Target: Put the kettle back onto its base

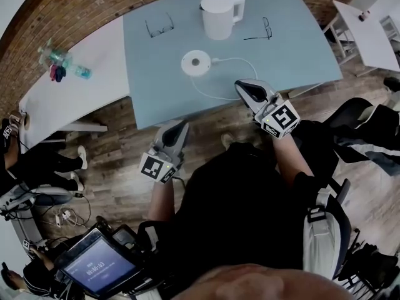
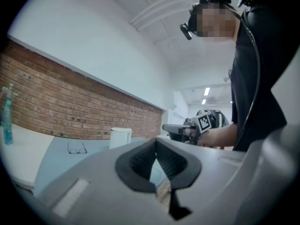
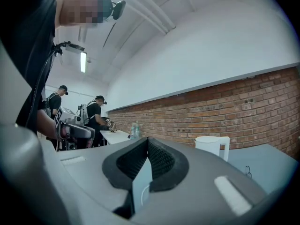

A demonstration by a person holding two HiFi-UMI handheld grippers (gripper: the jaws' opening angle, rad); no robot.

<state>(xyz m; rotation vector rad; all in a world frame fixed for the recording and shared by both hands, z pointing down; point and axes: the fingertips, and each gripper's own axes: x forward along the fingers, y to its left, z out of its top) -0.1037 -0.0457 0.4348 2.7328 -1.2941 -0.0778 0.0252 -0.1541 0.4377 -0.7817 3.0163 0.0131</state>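
A white kettle (image 1: 221, 15) stands upright at the far side of the light blue table (image 1: 300, 49), apart from its round white base (image 1: 198, 62), whose cable (image 1: 232, 60) loops toward the near edge. The kettle also shows in the left gripper view (image 2: 120, 137) and the right gripper view (image 3: 212, 146). My left gripper (image 1: 182, 125) hangs over the floor short of the table's near edge, jaws shut and empty. My right gripper (image 1: 241, 84) reaches just over the near edge, right of the base, also shut with nothing in it.
Two pairs of glasses (image 1: 160, 28) (image 1: 265, 29) lie either side of the kettle. A white table (image 1: 75, 99) at left carries a bottle (image 1: 62, 63). Another white table (image 1: 369, 30) stands far right. People sit at the left edge; a tablet (image 1: 100, 267) shows at bottom left.
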